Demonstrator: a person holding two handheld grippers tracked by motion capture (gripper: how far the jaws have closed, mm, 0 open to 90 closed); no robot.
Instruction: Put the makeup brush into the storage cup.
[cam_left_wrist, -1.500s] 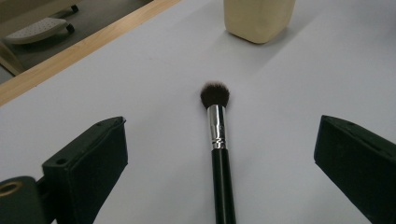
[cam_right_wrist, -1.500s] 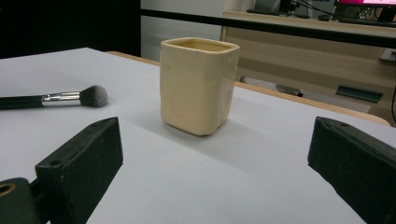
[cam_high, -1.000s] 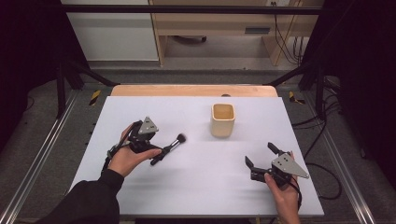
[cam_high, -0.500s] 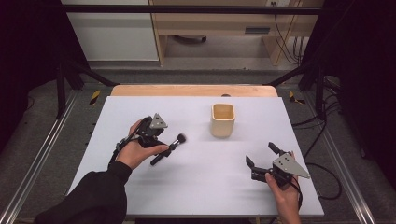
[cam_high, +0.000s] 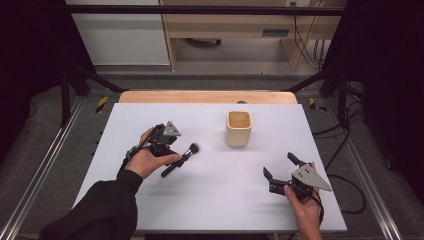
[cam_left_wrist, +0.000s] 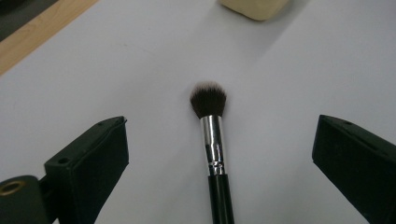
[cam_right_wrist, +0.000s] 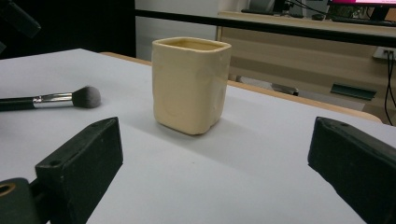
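A black-handled makeup brush with a silver metal ferrule and dark, pale-tipped bristles lies flat on the white table, left of the middle in the high view, its bristle end pointing toward the far right and its handle running back toward the person's left hand. The left gripper sits just over the handle end of the brush. In the left gripper view its two black fingers stand spread wide, one on each side of the brush, and neither touches it; the brush lies between them on the bare table, so these fingers are released and hold nothing.

A cream-coloured, square-mouthed ceramic cup with rounded corners stands upright on the table beyond the brush, to its right and well apart from it. The same cup's lower edge shows at the top of the left gripper view. In the right gripper view the cup stands straight ahead, with the brush lying off to its left.

The right gripper is held by the right hand low near the table's near right corner, well apart from both cup and brush. Its fingers are also spread wide and released, with nothing between them but table.
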